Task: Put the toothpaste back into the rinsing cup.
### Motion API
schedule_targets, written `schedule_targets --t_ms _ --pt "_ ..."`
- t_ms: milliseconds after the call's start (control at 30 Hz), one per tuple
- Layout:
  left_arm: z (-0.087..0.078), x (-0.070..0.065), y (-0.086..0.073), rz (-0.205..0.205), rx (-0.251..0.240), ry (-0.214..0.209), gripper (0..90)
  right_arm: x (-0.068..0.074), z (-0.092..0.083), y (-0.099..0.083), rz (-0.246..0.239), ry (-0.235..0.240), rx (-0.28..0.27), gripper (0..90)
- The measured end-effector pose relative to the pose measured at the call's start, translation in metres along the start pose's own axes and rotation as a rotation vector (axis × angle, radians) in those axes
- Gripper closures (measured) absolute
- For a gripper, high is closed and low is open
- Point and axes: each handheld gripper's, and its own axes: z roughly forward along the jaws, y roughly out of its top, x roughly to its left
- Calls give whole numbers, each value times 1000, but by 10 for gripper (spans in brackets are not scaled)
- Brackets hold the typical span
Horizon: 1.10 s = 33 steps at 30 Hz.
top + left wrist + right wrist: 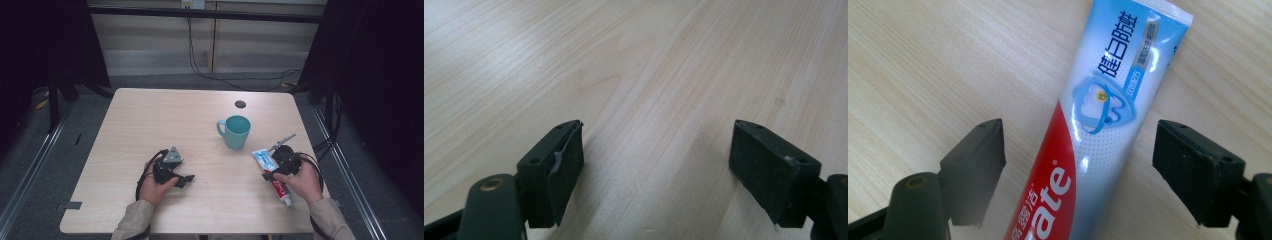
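Note:
A toothpaste tube [268,169], red, white and light blue, lies flat on the wooden table [165,115] at the right front. My right gripper [279,172] hovers over it, open, its jaws standing on either side of the tube [1098,125] without touching it. A teal mug [235,131] stands upright beyond the tube, handle to the left. At the left front my left gripper [184,178] is held low over the bare tabletop [649,75], open, with nothing between its jaws.
A thin grey pen-like object [282,141] lies just beyond the right gripper, right of the mug. A round dark hole [240,104] sits near the table's far edge. Black curtains hang at both sides, and cables run on the floor behind.

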Motion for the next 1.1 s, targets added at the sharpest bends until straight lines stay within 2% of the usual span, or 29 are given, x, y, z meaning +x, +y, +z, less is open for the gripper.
schedule_targets --t_ms 433,533,733,767,1100 --pt "0 0 0 0 1 0 216 -3 4 12 -26 -4 25 253" --pt "0 0 0 0 2 0 216 -3 4 13 -13 -4 29 255" --pt "0 0 0 1 3 0 216 -5 7 16 -19 -9 24 271" --pt "0 0 0 1 3 1 216 -5 7 17 -21 -5 28 296" --pt "0 0 0 0 3 1 216 -7 11 20 -18 -10 59 321"
